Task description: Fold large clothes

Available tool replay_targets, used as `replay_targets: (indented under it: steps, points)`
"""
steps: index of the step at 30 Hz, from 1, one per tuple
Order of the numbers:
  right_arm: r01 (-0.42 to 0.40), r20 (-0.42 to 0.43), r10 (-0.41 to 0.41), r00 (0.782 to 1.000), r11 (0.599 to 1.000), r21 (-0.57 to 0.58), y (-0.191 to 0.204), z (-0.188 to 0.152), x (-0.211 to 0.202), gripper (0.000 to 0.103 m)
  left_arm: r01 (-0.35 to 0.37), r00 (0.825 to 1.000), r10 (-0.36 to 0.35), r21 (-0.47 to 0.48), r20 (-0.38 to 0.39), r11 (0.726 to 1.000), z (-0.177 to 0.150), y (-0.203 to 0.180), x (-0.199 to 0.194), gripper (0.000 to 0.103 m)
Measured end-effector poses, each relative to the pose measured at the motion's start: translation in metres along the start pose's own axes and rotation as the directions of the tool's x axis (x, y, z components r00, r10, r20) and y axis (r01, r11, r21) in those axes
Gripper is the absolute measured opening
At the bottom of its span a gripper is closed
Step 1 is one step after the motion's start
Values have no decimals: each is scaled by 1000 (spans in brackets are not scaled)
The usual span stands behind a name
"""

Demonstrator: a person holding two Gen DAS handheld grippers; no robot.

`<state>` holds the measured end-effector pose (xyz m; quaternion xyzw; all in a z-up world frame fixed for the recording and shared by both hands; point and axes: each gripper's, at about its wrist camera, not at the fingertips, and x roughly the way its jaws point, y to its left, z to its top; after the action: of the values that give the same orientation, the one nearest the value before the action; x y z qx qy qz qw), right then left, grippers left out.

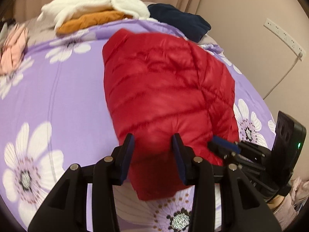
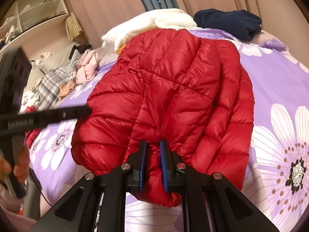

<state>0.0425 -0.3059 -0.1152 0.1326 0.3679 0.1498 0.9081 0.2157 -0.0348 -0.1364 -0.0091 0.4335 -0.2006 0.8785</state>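
The bed [image 1: 58, 96], under a purple floral cover, carries the red quilted down jacket [image 1: 164, 89], seemingly partly folded; final folds remain. A white, orange and navy clothes pile [image 1: 100, 9] lies beyond, not obstructing. Right gripper [image 2: 153, 154] pinches the jacket's near edge; left gripper [image 1: 153, 145] straddles it, jaws apart.

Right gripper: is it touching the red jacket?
Touching. The right wrist view shows the right gripper pinching a fold of the red jacket between its pads.
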Motion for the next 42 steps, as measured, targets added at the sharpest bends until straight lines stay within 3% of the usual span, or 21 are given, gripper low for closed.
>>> replay_targets:
  steps: [5,9,12,14,21,24,31,42]
  points:
    - [-12,1,12,1000,999,35,-3,3,-8,14,-10,1000,10,1,-9,1000,-6,-8,7,44]
    - [-26,61,23,998,999,43,-3,13,-29,15,-15,1000,15,4,-7,1000,-5,-7,7,44]
    - [-6,114,0,994,999,46,-5,26,-39,21,-16,1000,16,-2,-9,1000,-5,-5,7,45]
    - [18,142,-26,990,998,53,-8,38,-41,31,-17,1000,17,-1,-8,1000,-5,-5,6,45]
    - [64,197,-68,978,998,30,-4,73,-33,31,-10,1000,10,18,-10,1000,-6,-5,7,45]
    - [81,179,-86,980,996,35,-8,81,-21,31,-15,1000,15,32,-11,999,-6,-6,8,46]
    - [132,41,-136,990,987,93,-28,80,16,31,-4,1000,5,53,-14,999,-5,-7,10,47]
    - [149,5,-150,989,985,88,-33,75,26,30,8,1000,-7,68,-15,998,-4,-4,14,48]
